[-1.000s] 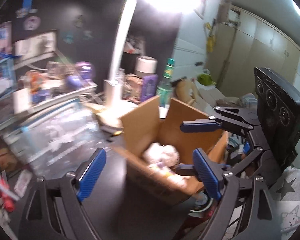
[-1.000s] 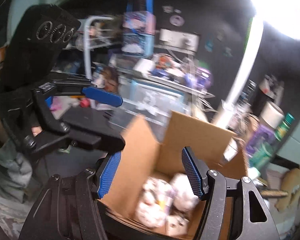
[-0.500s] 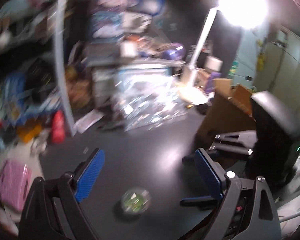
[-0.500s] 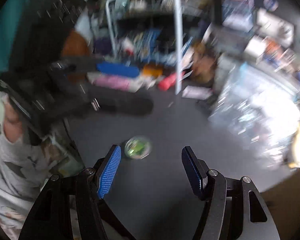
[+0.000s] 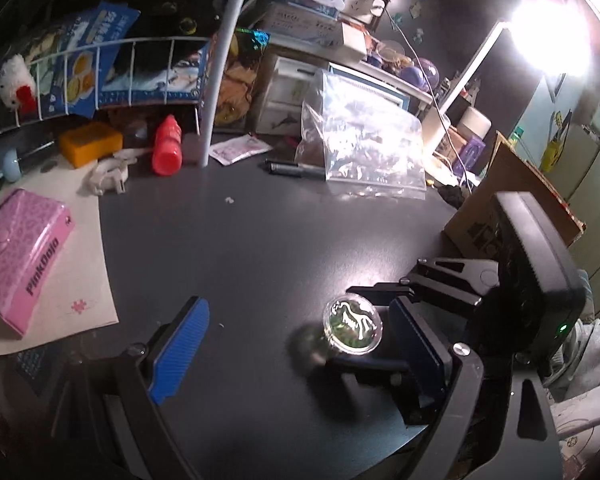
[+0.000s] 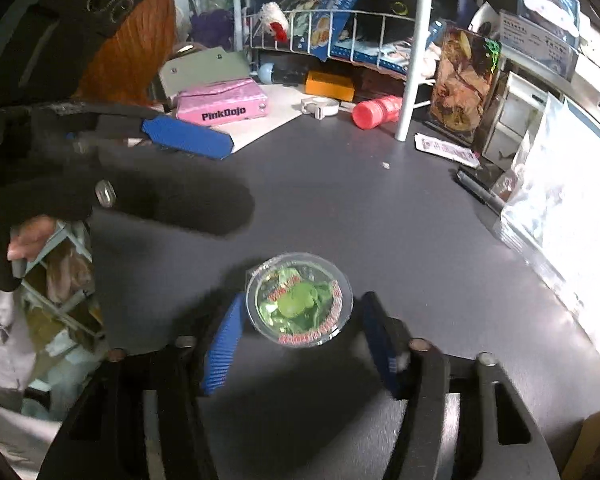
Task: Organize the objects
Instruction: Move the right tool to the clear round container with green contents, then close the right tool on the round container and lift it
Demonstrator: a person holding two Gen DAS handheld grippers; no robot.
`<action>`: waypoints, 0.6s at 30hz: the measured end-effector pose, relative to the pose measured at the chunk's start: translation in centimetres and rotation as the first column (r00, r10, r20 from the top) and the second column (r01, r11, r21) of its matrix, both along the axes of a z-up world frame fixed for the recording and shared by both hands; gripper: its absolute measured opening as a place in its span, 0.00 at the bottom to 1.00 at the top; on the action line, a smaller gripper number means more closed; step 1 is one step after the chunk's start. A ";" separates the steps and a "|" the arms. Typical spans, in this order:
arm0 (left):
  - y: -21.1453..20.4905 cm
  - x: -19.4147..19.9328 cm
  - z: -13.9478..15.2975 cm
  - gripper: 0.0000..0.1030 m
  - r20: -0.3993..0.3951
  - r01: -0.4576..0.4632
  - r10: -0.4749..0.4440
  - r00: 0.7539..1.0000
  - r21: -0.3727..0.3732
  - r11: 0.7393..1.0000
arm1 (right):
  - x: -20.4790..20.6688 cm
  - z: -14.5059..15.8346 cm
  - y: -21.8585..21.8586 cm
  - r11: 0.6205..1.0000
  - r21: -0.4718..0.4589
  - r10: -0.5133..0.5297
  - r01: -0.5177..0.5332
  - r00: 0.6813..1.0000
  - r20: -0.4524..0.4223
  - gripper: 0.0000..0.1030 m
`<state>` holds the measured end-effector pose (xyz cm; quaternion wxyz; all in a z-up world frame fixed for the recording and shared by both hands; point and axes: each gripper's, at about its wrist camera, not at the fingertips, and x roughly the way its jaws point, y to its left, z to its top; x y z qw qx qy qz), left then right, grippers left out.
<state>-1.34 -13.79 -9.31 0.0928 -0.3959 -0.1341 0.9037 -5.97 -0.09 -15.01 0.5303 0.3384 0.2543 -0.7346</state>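
Cluttered worktop (image 6: 380,208): right hand-held gripper (image 6: 300,340) straddles the cup (image 6: 299,300), open, not gripping; next it should close. Left hand-held gripper (image 5: 296,356) open, empty.

Blk frames, blue ribbed fingers (image 6: 224,344), silver screws, blk glove (image 6: 40,200), green LED.

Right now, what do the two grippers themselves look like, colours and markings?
Both are matte black frames with silver bolts and blue ribbed pads on the fingers. The right gripper carries a boxy black housing with a small green light. The left gripper has three ringed circles on its housing, and a black glove holds it.
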 end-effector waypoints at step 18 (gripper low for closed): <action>3.8 -3.0 0.9 0.66 0.007 0.143 -0.146 0.989 0.143 0.979 | -0.2 4.6 2.4 0.998 -0.058 -0.012 0.009 0.998 -0.059 0.40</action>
